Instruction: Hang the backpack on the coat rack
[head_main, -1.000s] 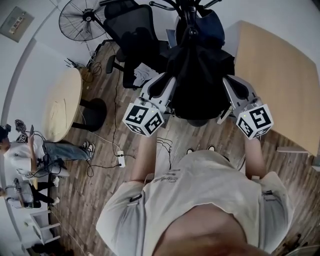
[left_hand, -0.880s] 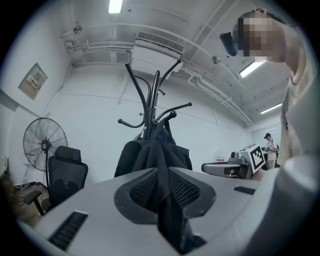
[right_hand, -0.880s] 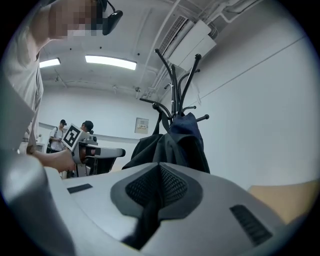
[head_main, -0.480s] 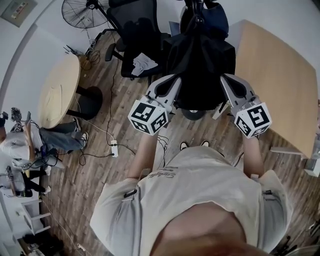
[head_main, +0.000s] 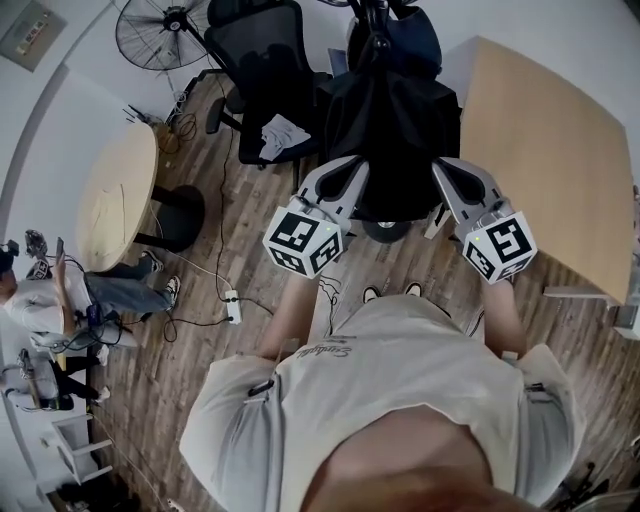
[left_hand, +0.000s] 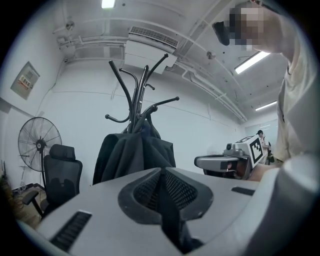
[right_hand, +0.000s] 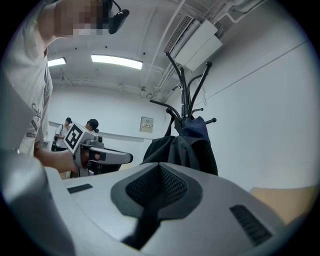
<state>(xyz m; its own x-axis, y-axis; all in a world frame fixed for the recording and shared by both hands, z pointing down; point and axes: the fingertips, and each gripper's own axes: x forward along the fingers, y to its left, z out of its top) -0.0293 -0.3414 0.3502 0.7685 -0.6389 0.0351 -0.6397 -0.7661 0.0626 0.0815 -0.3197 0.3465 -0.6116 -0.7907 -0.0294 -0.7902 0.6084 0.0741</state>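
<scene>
The black backpack (head_main: 395, 130) hangs from the black coat rack (head_main: 375, 15), with a dark blue piece at its top. It also shows in the left gripper view, the backpack (left_hand: 132, 152) draped below the rack's hooks (left_hand: 137, 95), and in the right gripper view as the backpack (right_hand: 182, 150) on the rack (right_hand: 185, 95). My left gripper (head_main: 348, 168) is shut and empty, just left of the bag's lower edge. My right gripper (head_main: 445, 170) is shut and empty at the bag's lower right. Neither one touches the bag.
A black office chair (head_main: 260, 60) and a standing fan (head_main: 160, 35) are to the rack's left. A round table (head_main: 115, 195) stands at the left, a rectangular wooden table (head_main: 545, 150) at the right. A power strip with cables (head_main: 232, 305) lies on the floor. A person (head_main: 60, 300) sits at the far left.
Both grippers have shifted a little, ending slightly closer to one another. The backpack stays hanging on the rack.
</scene>
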